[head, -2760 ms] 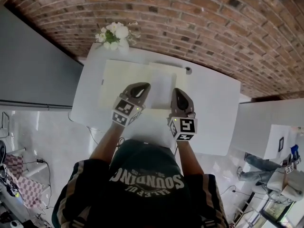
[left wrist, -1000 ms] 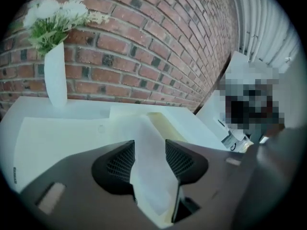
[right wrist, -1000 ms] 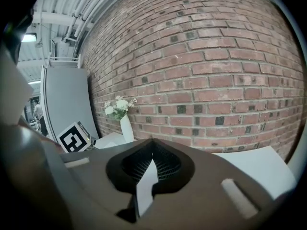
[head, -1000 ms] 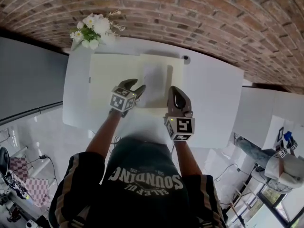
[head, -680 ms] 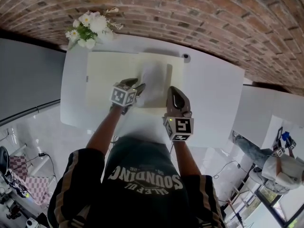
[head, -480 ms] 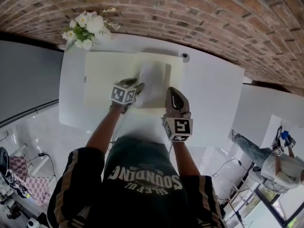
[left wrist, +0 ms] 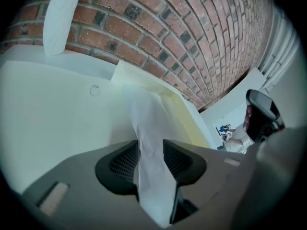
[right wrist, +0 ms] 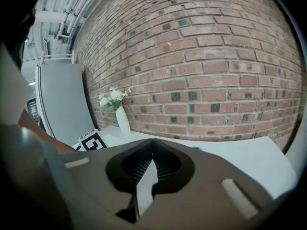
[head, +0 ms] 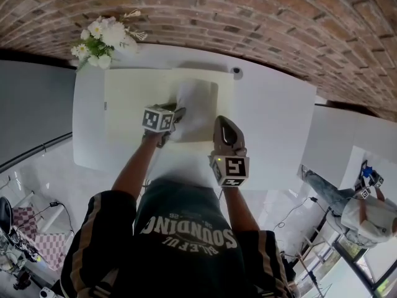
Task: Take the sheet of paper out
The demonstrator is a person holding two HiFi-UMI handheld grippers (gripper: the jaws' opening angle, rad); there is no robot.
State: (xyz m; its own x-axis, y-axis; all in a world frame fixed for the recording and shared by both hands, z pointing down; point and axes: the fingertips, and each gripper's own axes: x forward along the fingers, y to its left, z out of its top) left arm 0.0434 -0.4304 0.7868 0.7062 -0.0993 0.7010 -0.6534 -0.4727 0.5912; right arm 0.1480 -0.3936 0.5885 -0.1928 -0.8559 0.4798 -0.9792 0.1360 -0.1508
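A white sheet of paper (head: 197,107) lies bowed on an open pale yellow folder (head: 133,101) on the white table (head: 273,123). My left gripper (head: 175,115) is at the sheet's left edge. In the left gripper view the sheet (left wrist: 148,123) runs up between the jaws of the left gripper (left wrist: 151,145), which have just been closing. They still stand apart round the sheet. My right gripper (head: 224,123) hovers by the folder's near edge. In its own view the right gripper (right wrist: 153,142) has its tips together, with a white sliver showing below them.
A vase of white flowers (head: 99,39) stands at the table's far left corner. A small round object (head: 236,71) sits behind the folder. A brick wall runs along the far side. A second white surface (head: 347,148) lies to the right.
The left gripper has come down to the sheet's left edge, and the sheet now bows up from the folder. The right gripper has sunk slightly.
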